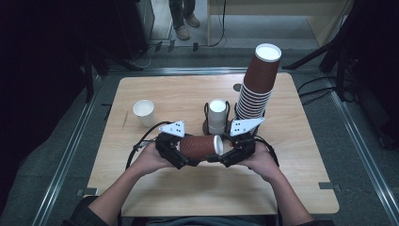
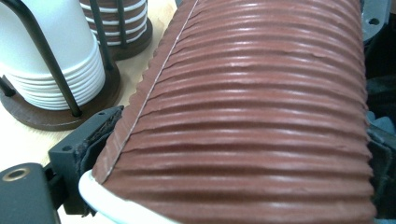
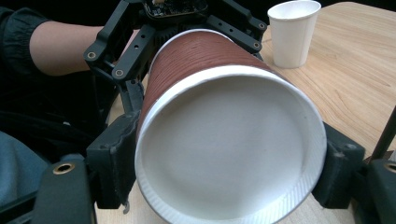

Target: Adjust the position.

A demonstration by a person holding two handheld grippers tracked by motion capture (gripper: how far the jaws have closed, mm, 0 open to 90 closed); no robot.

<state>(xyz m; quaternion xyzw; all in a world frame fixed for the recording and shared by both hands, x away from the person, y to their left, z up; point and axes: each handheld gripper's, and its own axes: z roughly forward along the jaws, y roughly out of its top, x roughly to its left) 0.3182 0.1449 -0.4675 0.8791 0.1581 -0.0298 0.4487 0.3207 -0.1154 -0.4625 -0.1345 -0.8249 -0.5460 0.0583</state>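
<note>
left gripper [image 1: 184,157]: jaws spread wide, pads pressed on the ribbed wall of the brown cup [image 1: 200,147]. cup lying sideways in mid-air above the table [image 1: 155,188], towards its near edge, white rim to the right. right gripper [image 1: 225,155]: jaws wide, clamped on either side of that rim.

A light wooden table [image 1: 155,186] is seen, on which a white cup [image 1: 144,112], far left, and apparently two cup racks [image 1: 217,117] stand.
</note>
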